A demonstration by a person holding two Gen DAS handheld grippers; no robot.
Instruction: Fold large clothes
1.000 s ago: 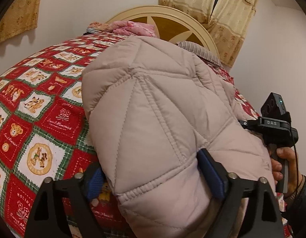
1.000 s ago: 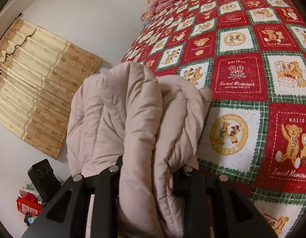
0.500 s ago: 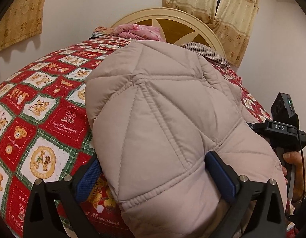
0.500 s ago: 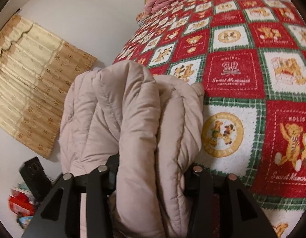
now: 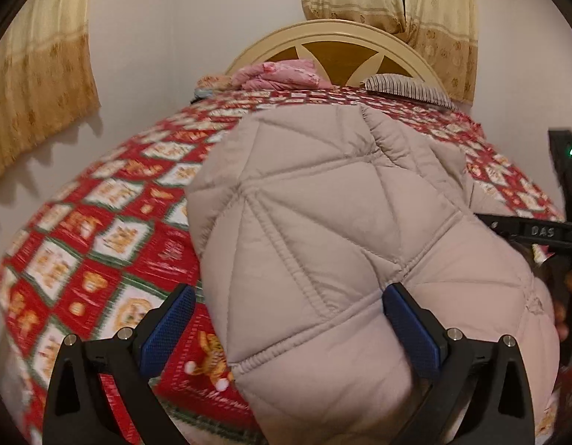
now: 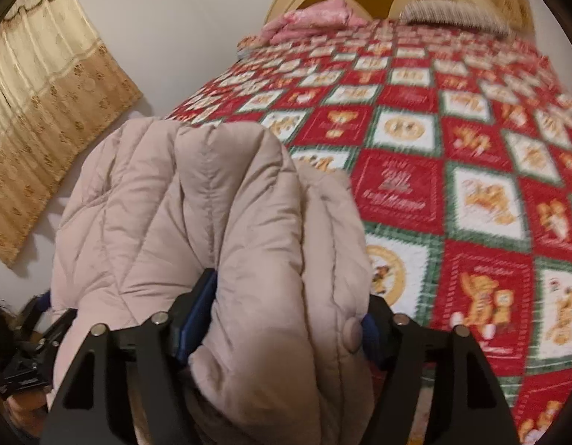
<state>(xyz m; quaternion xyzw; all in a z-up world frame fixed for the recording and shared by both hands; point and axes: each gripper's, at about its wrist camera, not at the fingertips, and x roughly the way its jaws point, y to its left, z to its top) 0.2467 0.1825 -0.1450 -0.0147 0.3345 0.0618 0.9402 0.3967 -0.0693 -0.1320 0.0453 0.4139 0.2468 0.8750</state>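
Pale quilted coat (image 5: 341, 230) lies bunched on the near part of the bed (image 5: 100, 222), over the red-and-green teddy-bear quilt, its bulk reaching from the near edge toward the middle. Left gripper (image 5: 286, 319): fingers spread to their widest; the coat's near hem sits between them, the right blue pad (image 5: 408, 326) touching or almost touching the fabric, the left pad (image 5: 167, 322) clear of it with quilt showing in the gap — no clamp. Right gripper (image 6: 282, 319): its jaws have just been opening; a thick folded wad of the coat (image 6: 230, 222) fills the space between them, a snap button (image 6: 351, 330) close against the right finger. Whether the pads still press on the fabric cannot be told from this view — coded as released. Open room: broad bare quilt to the left of the coat in the left wrist view, and to the right and far side in the right wrist view. Far end: cream headboard (image 5: 341, 37), pink folded bedding (image 5: 282, 74), striped pillow (image 5: 404, 87). Curtains (image 5: 37, 85) hang on the left wall and behind the headboard. The other handheld gripper unit (image 5: 538, 230) shows at the right edge of the left view, just beside the coat.
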